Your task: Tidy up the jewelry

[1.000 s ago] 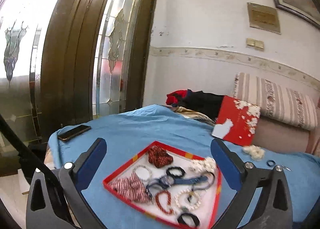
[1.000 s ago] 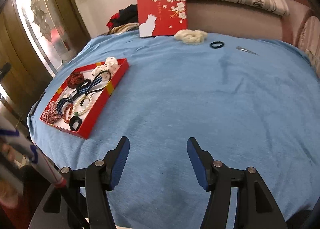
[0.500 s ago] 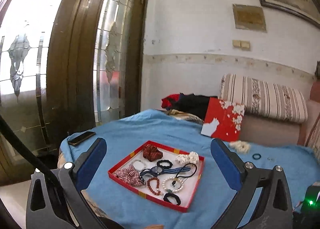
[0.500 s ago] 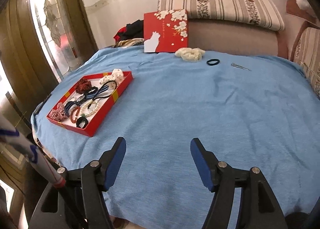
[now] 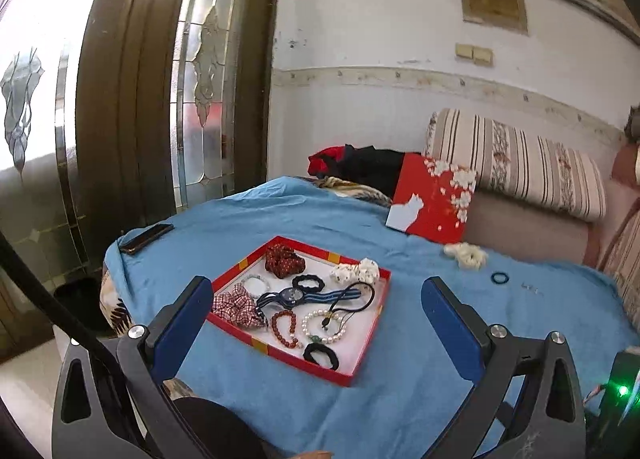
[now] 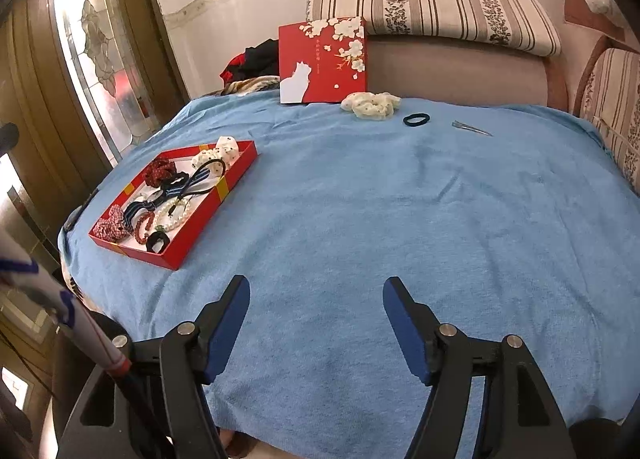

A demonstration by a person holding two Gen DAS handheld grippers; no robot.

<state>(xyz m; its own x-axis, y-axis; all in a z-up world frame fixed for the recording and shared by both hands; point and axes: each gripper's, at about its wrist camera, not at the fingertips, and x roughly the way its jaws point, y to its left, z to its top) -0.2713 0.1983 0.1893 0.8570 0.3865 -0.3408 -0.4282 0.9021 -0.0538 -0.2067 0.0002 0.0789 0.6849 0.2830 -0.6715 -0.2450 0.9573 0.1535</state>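
On the far left, beyond the left gripper's (image 5: 316,313) left finger, a dark phone (image 5: 146,238) lies at the edge of the blue cloth (image 6: 400,219), clear of the work. The left gripper is held above the near edge of the bed with its jaws wide apart and nothing between them; directly ahead of it, framed between its fingers, sits the red tray (image 5: 370,347). The tray holds a dark red scrunchie (image 5: 283,261), a checked scrunchie (image 5: 236,306), a blue-strapped watch (image 5: 294,294), a red bead bracelet (image 5: 285,329), a pearl bracelet (image 5: 324,326), black hair ties and a white spotted scrunchie (image 5: 356,270), lying loosely and partly overlapping. The right gripper (image 6: 316,313) is likewise spread open and empty, low over bare cloth, with the tray ahead and to its left. Far ahead of it, near the upright red box lid (image 6: 322,59), three items lie outside the tray: a cream scrunchie (image 6: 370,103), just right of it a black hair tie (image 6: 416,119), and further right a metal hair clip (image 6: 471,128), each apart from the others. Judgement: the task is well advanced, with collection of the stragglers outstanding, and neither gripper is yet committed to a pick. The next move probably calls for the right gripper to reach forward across the cloth to one of these three. The clip lies flat and thin, so it likely demands a low, precise pinch; the scrunchie should be forgiving.
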